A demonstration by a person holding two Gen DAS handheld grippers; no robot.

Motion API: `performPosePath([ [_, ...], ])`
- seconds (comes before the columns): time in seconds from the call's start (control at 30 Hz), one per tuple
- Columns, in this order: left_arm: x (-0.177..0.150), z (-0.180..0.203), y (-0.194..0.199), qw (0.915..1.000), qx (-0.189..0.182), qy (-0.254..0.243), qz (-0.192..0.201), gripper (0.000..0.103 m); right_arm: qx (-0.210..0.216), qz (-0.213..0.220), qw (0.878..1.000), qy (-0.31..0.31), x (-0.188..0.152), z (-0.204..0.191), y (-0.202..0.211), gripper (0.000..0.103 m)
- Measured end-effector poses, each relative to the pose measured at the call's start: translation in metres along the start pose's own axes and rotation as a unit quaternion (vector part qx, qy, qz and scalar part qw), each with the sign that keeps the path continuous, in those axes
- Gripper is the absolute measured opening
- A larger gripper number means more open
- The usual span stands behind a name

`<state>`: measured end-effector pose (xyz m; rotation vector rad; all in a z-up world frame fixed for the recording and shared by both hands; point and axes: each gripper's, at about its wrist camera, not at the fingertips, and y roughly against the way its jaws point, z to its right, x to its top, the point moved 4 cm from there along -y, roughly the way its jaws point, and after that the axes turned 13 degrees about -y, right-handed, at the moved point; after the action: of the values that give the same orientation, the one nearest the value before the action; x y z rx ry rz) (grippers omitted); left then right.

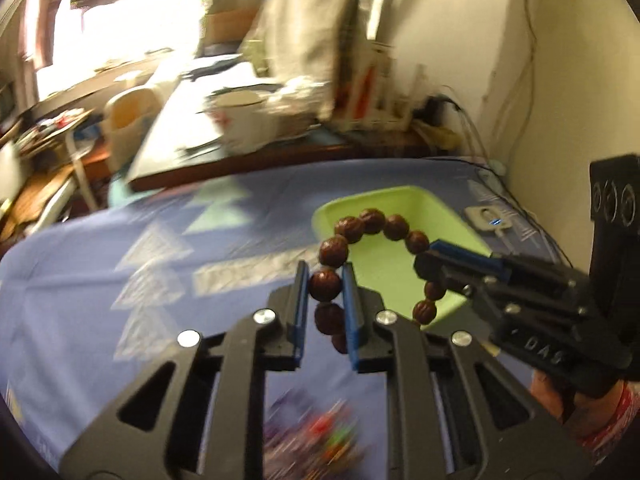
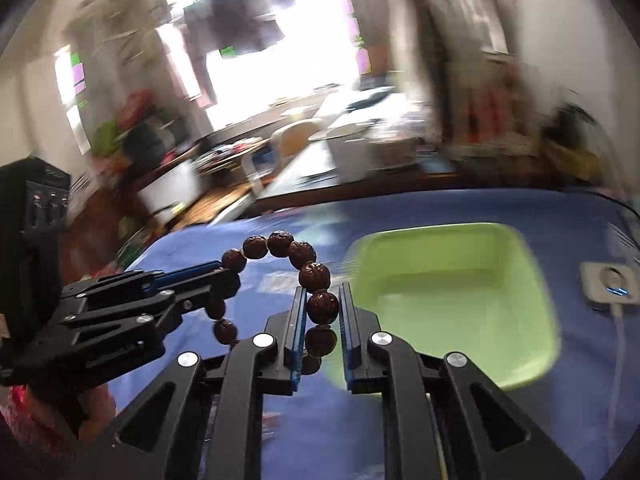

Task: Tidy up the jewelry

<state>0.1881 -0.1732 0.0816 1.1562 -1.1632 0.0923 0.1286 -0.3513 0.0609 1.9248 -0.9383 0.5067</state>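
Note:
A bracelet of large brown wrinkled beads [image 1: 372,220] hangs as a loop above the blue cloth, held from both sides. My left gripper [image 1: 325,276] is shut on one bead of it; more beads dangle below the pads. My right gripper [image 1: 424,264] comes in from the right and pinches the loop's other side. In the right wrist view the bracelet [image 2: 280,243] arches between my right gripper [image 2: 322,300], shut on a bead, and my left gripper [image 2: 232,276] at the left. A light green tray [image 1: 400,196] lies just behind the bracelet, its inside bare where visible [image 2: 440,229].
The blue patterned cloth [image 1: 120,264] covers the surface. A white socket with a cable [image 2: 610,286] lies right of the tray, near the wall. A blurred pile of colourful small items [image 1: 320,436] shows under my left gripper. A cluttered desk [image 1: 240,128] stands behind. A hand [image 1: 560,400] holds the right gripper.

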Motion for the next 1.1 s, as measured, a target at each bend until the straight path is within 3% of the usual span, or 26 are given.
performPosePath([
  [0.1, 0.021, 0.022, -0.029, 0.9995, -0.019, -0.023, -0.007, 0.020, -0.045, 0.013, 0.998, -0.035, 0.009, 0.043, -0.002, 0.000],
  [0.2, 0.012, 0.018, -0.040, 0.9996, -0.021, -0.010, -0.018, 0.030, -0.080, 0.019, 0.994, -0.070, 0.010, 0.072, -0.007, 0.000],
  [0.33, -0.033, 0.001, -0.019, 0.9993, -0.027, 0.009, -0.026, 0.030, -0.029, 0.036, 0.989, -0.138, 0.004, 0.083, 0.005, 0.000],
  [0.43, -0.085, 0.012, -0.005, 0.9971, -0.043, -0.012, -0.062, 0.030, 0.026, 0.003, 0.996, -0.089, -0.009, 0.043, -0.001, 0.000],
  [0.47, -0.101, 0.018, -0.005, 0.9956, -0.051, -0.017, -0.077, 0.027, 0.039, -0.024, 0.997, -0.066, -0.020, 0.022, -0.007, 0.000],
  [0.5, -0.116, 0.024, -0.004, 0.9939, -0.061, -0.023, -0.090, 0.018, 0.056, -0.062, 0.996, -0.035, -0.036, 0.000, -0.018, 0.000],
  [0.53, -0.126, 0.028, 0.003, 0.9949, -0.047, -0.038, -0.080, 0.016, 0.065, -0.090, 0.994, -0.013, -0.048, -0.014, -0.027, 0.000],
  [0.6, -0.143, 0.033, 0.015, 0.9938, -0.039, -0.060, -0.085, 0.013, 0.051, -0.144, 0.988, 0.037, -0.076, -0.037, -0.049, 0.000],
  [0.7, -0.170, 0.023, 0.040, 0.9940, -0.041, -0.049, -0.089, 0.013, 0.025, -0.196, 0.977, 0.083, -0.112, -0.050, -0.065, 0.000],
  [0.73, -0.178, 0.018, 0.047, 0.9941, -0.040, -0.045, -0.090, 0.013, 0.023, -0.180, 0.978, 0.100, -0.123, -0.056, -0.057, 0.000],
  [0.9, -0.223, -0.016, 0.084, 0.9919, -0.069, 0.010, -0.106, 0.013, 0.048, -0.218, 0.959, 0.173, -0.159, -0.080, -0.027, 0.000],
  [1.0, -0.225, -0.035, 0.101, 0.9929, -0.060, 0.042, -0.094, 0.015, 0.042, -0.200, 0.964, 0.170, -0.149, -0.083, -0.027, 0.000],
  [1.07, -0.213, -0.047, 0.107, 0.9952, -0.041, 0.057, -0.069, 0.026, 0.022, -0.165, 0.970, 0.176, -0.141, -0.085, -0.032, 0.017],
  [1.1, -0.207, -0.051, 0.108, 0.9960, -0.030, 0.060, -0.059, 0.032, 0.009, -0.141, 0.973, 0.184, -0.132, -0.088, -0.039, 0.032],
])
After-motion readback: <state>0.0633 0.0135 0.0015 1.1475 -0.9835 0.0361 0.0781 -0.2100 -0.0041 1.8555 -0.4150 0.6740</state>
